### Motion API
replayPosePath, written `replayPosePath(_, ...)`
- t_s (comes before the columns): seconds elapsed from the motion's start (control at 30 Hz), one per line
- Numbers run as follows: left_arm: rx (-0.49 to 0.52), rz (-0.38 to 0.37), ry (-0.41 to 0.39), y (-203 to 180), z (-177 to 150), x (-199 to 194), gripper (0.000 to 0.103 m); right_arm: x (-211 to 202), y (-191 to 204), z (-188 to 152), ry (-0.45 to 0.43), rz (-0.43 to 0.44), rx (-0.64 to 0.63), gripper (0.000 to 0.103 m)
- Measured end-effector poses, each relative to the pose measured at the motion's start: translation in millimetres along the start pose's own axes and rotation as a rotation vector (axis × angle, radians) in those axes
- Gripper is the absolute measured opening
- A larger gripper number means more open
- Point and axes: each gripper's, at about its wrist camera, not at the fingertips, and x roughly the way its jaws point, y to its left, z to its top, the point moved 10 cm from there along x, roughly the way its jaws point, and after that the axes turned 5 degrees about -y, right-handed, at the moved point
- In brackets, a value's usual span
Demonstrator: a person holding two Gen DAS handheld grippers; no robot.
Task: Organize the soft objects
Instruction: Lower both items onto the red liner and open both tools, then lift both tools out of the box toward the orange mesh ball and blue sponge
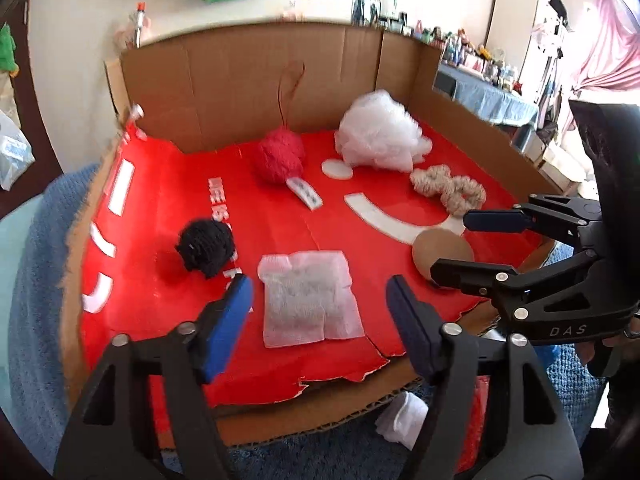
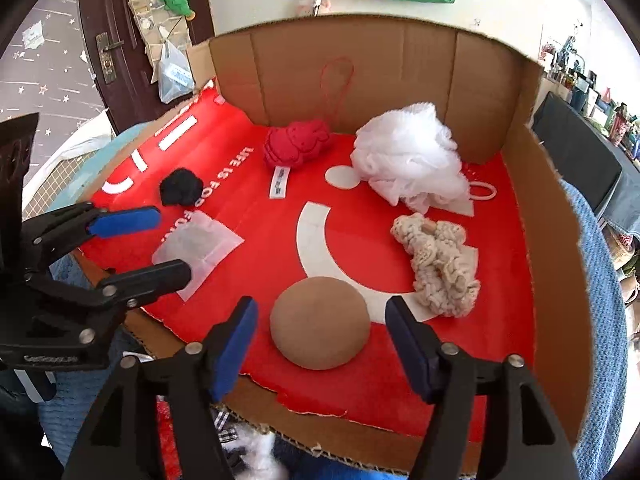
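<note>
Both grippers open over the red mat.
Left gripper (image 1: 320,320) jaws wide around the pouch (image 1: 310,300), untouched; right gripper (image 2: 320,344) jaws wide around the sponge (image 2: 320,322).

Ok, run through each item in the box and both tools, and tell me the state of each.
Left tool: open, empty, over the pouch.
Right tool: open, empty, around the sponge.
White mesh pouch: flat, untouched.
Tan round sponge: resting, not gripped.
Black pom-pom: loose.
Red plush: loose.
White bath pouf: loose.
Beige scrunchie: crumpled, loose.
</note>
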Motion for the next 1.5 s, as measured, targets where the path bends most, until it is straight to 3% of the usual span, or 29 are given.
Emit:
replayPosePath(0.2,0.005,0.015,-0.076,-3.5,12.3,-24.1,0.073,-24.1,-2.7,10.3,-0.058,-0.017,0.018,0.079)
replayPosePath(0.4,0.002,0.054,-0.167,-5.8,23.6,-53.3,0.077,-55.0,-3.3,19.2,-0.139,-0.060,0.020,0.093)
replayPosePath(0.73,0.003,0.123,-0.344,-15.9,33.3,-110.8,0.089,-122.2,0.8,26.3,-0.336,-0.152,0.019,0.103)
replayPosePath(1.1,0.029,0.192,-0.514,-37.4,27.2,-171.2,0.095,-186.1,7.6,9.9,-0.529,-0.225,0.049,0.103)
replayPosePath(1.5,0.012,0.200,-0.548,-55.1,-14.0,-188.2,0.095,-213.5,13.9,-42.5,-0.628,-0.312,0.076,0.103)
